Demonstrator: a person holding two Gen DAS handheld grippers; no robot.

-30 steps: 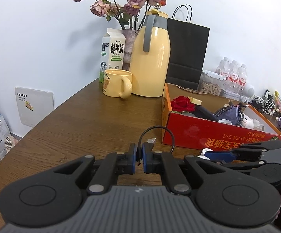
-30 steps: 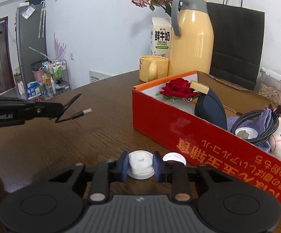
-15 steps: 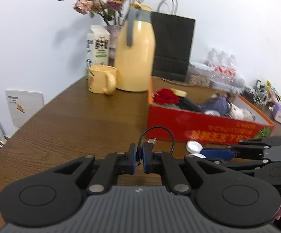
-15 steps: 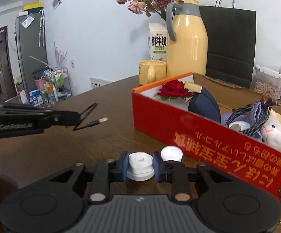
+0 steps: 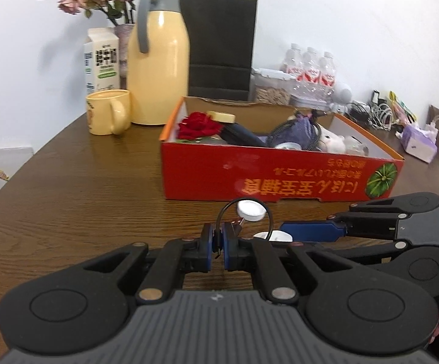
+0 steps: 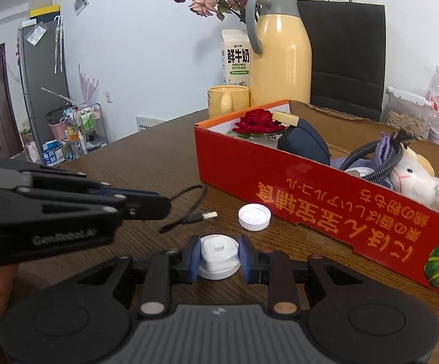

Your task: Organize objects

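Observation:
My left gripper (image 5: 218, 250) is shut on a thin black USB cable (image 5: 221, 212) that loops up in front of it; the cable (image 6: 189, 203) and its plug also show in the right wrist view, held above the table. My right gripper (image 6: 218, 256) is shut on a round white lid-like object (image 6: 218, 256) just above the table; it also shows in the left wrist view (image 5: 275, 236). A loose white cap (image 6: 254, 217) lies on the table before the red cardboard box (image 5: 280, 179), which holds a red rose (image 5: 199, 124), a dark case, a coiled cable and a plush toy.
Behind the box stand a yellow thermos (image 5: 158, 66), a yellow mug (image 5: 107, 112), a milk carton (image 5: 101, 60), a vase of dried roses and a black paper bag (image 5: 219, 45). Water bottles (image 5: 310, 66), a seed container and cables lie at the back right. The table's left edge is near.
Both grippers have drawn back and turned right, so the box now sits centred. The left gripper with the cable has come close beside the right gripper. Both grips are unchanged.

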